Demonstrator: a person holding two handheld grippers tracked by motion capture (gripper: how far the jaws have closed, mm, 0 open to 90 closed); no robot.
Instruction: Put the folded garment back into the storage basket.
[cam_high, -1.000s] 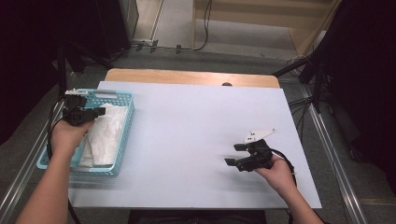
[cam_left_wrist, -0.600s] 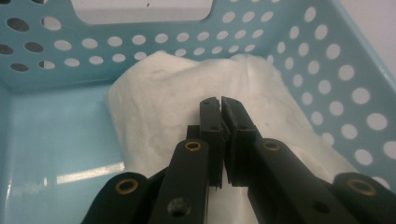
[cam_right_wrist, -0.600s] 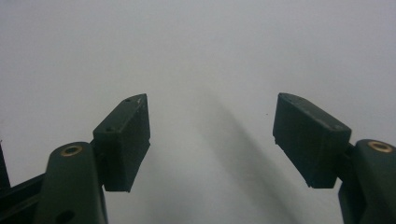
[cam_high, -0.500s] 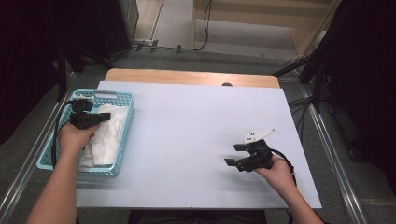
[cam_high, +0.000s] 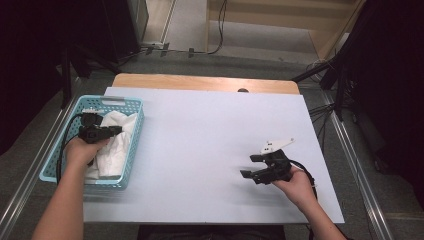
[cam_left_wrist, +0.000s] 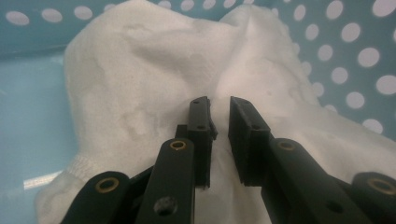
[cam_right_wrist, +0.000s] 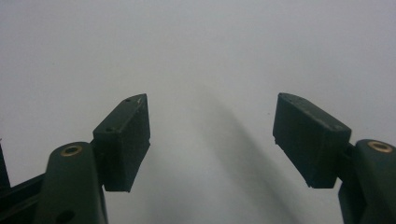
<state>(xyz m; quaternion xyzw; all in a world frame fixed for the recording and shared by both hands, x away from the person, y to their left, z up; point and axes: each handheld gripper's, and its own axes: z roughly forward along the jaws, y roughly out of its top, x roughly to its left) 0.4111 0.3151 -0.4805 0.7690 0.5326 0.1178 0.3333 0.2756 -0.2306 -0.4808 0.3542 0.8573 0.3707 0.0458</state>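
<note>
A light blue plastic basket (cam_high: 116, 101) stands at the table's left edge with a crumpled white cloth (cam_high: 118, 144) inside. My left gripper (cam_high: 113, 131) reaches down into the basket, just above the cloth. In the left gripper view its jaws (cam_left_wrist: 219, 100) have just been opening to a narrow gap. They sit over a raised fold of the cloth (cam_left_wrist: 140, 84) without pinching it. My right gripper (cam_high: 250, 166) rests low over the white table (cam_high: 200, 130) at the right, and in the right gripper view it (cam_right_wrist: 212, 116) is wide open with nothing between its fingers.
The basket's perforated teal wall (cam_left_wrist: 345, 51) closes in around the cloth. A strip of bare wood (cam_high: 200, 82) runs along the table's far edge. Metal rails (cam_high: 357, 175) flank the table, and a black cable (cam_high: 67, 145) trails from the left gripper.
My left hand has sunk lower into the basket, toward the cloth. The right hand and its gripper have stayed where they were.
</note>
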